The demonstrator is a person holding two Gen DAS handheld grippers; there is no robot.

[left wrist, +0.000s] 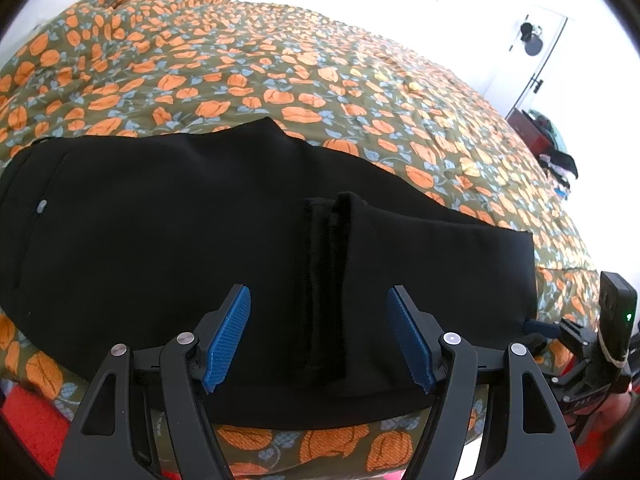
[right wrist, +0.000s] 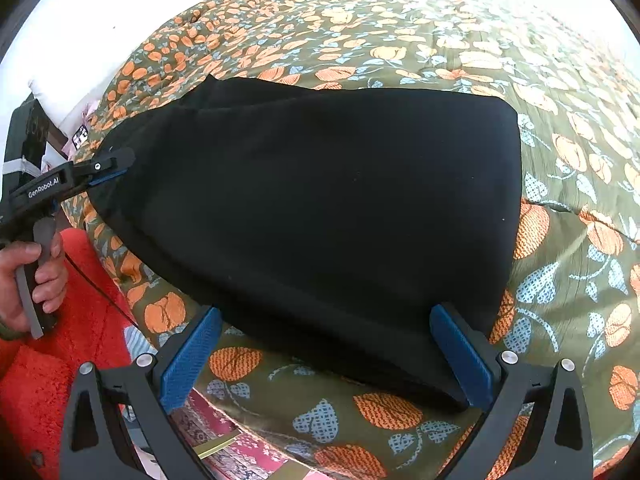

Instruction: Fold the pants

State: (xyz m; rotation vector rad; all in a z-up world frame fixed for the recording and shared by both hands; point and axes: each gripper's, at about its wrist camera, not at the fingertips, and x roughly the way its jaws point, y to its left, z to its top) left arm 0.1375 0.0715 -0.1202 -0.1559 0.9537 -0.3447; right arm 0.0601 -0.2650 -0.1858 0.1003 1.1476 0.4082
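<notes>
Black pants (left wrist: 200,220) lie flat on a floral bedspread (left wrist: 280,80), folded lengthwise, with a raised crease (left wrist: 324,280) running toward me. My left gripper (left wrist: 318,300) is open, its blue pads on either side of that crease just above the near edge of the fabric. In the right wrist view the pants (right wrist: 320,200) fill the middle. My right gripper (right wrist: 326,332) is open over the near edge of the pants, holding nothing. The left gripper (right wrist: 110,168) also shows there, at the pants' left edge.
The bedspread (right wrist: 560,160) extends far beyond the pants. A red rug (right wrist: 60,360) lies on the floor beside the bed. A door (left wrist: 536,52) and a cluttered red cabinet (left wrist: 532,128) stand at the far right of the room.
</notes>
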